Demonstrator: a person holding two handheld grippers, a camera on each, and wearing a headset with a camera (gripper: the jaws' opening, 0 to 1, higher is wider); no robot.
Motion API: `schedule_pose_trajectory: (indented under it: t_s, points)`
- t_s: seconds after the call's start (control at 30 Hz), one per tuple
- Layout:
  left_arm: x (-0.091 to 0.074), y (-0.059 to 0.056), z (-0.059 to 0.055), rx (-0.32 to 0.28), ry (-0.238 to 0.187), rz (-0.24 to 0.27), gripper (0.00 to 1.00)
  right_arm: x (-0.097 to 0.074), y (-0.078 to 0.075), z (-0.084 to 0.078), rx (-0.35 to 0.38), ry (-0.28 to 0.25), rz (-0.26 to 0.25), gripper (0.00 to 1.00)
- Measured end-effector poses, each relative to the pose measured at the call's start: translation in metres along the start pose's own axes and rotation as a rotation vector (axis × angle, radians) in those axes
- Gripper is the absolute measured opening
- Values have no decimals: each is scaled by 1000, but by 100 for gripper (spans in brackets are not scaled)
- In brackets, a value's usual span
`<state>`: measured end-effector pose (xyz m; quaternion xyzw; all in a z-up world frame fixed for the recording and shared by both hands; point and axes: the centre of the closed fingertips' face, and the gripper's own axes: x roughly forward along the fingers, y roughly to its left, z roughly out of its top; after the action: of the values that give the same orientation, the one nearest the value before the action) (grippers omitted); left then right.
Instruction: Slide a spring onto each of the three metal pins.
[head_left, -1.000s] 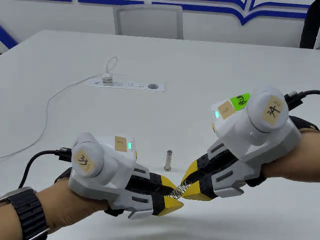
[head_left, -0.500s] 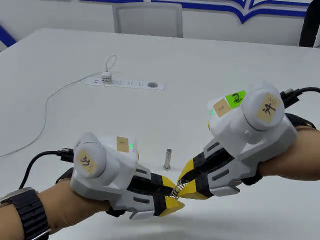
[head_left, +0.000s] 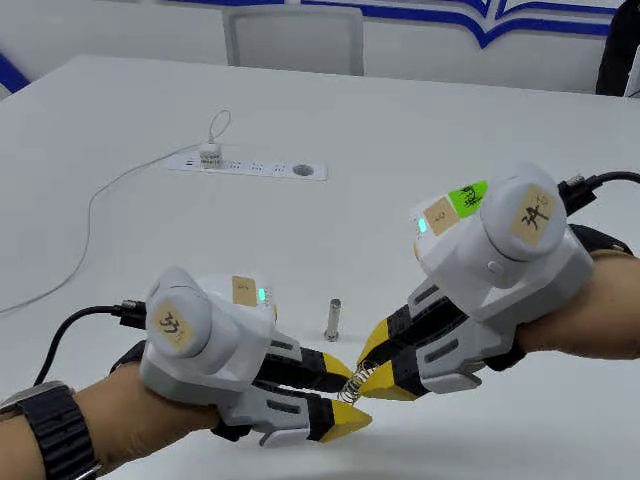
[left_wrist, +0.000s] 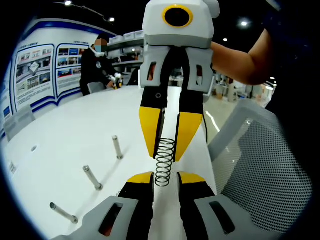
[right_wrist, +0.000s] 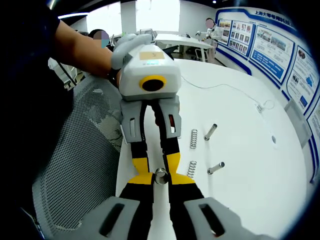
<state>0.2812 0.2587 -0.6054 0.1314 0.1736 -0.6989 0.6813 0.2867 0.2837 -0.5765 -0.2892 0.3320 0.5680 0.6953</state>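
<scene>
1 spring (left_wrist: 164, 162) between left claw (left_wrist: 164, 181) and right claw (right_wrist: 160, 180), handwritten labels (head_left: 531, 216) illegible

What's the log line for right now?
left gripper: shut on spring | right gripper: shut on same spring | pins: all bare

Upright pin (head_left: 333, 319) stands near — table (head_left: 420, 140) lies open beyond it.

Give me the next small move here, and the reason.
Probably open the left hand-held gripper to release its end of the spring, leaving it to the right hand-held gripper. Both now pinch the same spring, one at each end, so neither end is free to slip over any of the three bare pins.
</scene>
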Motion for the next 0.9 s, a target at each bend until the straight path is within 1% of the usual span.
schedule_pose_trajectory:
  t_s: [0.27,0.43,0.6,0.7,0.83,0.9]
  points:
    - [-7,6,6,-13,-22,30,24,-10,-7,-5,5,15,-15,12]
    - [-13,8,9,-16,-29,47,28,-15,-11,-11,17,26,-29,12]
    - [-21,10,15,-19,-44,64,31,-20,-17,-18,24,40,-44,12]
    - [-27,12,20,-21,-63,76,33,-25,-21,-19,24,46,-53,12]
    - [-34,13,23,-24,-71,92,35,-29,-25,-22,22,57,-62,12]
    - [-39,13,26,-25,-82,100,36,-32,-28,-24,19,67,-66,12]
